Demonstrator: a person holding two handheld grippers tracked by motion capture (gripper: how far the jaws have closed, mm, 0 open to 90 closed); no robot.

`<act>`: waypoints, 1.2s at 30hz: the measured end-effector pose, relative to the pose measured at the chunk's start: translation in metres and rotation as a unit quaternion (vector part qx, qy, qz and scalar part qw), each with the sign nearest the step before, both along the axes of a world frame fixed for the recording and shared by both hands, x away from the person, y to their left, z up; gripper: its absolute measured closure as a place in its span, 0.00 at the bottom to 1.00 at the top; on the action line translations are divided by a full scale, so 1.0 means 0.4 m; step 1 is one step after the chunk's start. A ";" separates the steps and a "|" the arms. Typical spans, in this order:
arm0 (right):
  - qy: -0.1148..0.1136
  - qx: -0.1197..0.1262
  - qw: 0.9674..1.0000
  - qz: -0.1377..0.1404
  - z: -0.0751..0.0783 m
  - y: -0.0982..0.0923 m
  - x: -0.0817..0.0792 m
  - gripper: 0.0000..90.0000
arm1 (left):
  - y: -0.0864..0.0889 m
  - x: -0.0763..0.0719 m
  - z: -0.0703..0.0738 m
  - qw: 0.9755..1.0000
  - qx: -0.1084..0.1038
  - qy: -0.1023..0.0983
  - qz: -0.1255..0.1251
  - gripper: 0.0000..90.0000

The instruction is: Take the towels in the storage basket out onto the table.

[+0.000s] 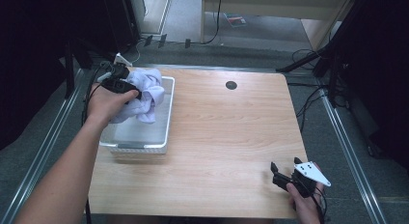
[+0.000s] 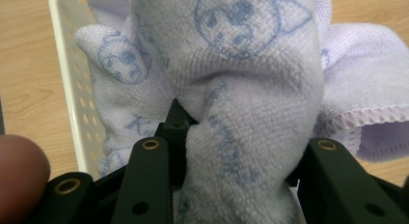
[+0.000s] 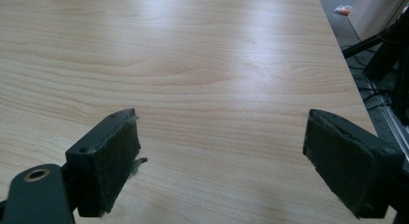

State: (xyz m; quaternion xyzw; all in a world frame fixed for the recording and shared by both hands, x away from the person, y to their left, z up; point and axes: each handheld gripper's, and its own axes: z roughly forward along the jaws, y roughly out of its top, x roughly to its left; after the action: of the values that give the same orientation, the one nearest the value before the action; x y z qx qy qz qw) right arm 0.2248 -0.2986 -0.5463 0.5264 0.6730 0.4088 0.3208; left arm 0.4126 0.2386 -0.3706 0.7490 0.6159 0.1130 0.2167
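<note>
A pale lilac towel [image 1: 145, 91] printed with blue cartoon faces hangs bunched over the white perforated basket [image 1: 169, 110] at the table's left. My left gripper [image 1: 129, 91] is shut on the towel, held above the basket; in the left gripper view the cloth [image 2: 241, 89] is pinched between the black jaws and drapes over them. My right gripper [image 1: 284, 166] rests near the table's front right corner, its jaws wide apart with nothing between them; the right gripper view shows its padded fingers [image 3: 111, 156] over bare wood.
The wooden table [image 1: 226, 137] has a round cable hole [image 1: 231, 85] near its far edge. Dark stands and cables line the floor on both sides. A person's left forearm [image 1: 62, 175] reaches in from the bottom left.
</note>
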 end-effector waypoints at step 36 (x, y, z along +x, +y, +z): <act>0.000 0.005 1.000 0.003 0.000 -0.002 0.001 0.14 | -0.370 0.043 0.053 0.995 -0.012 -0.022 -0.092 0.67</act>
State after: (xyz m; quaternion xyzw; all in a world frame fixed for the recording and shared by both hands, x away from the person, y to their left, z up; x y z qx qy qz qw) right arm 0.2254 -0.2993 -0.5463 0.5258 0.6725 0.4131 0.3171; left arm 0.4296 0.0907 -0.3496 0.7972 0.5407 0.1015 0.2487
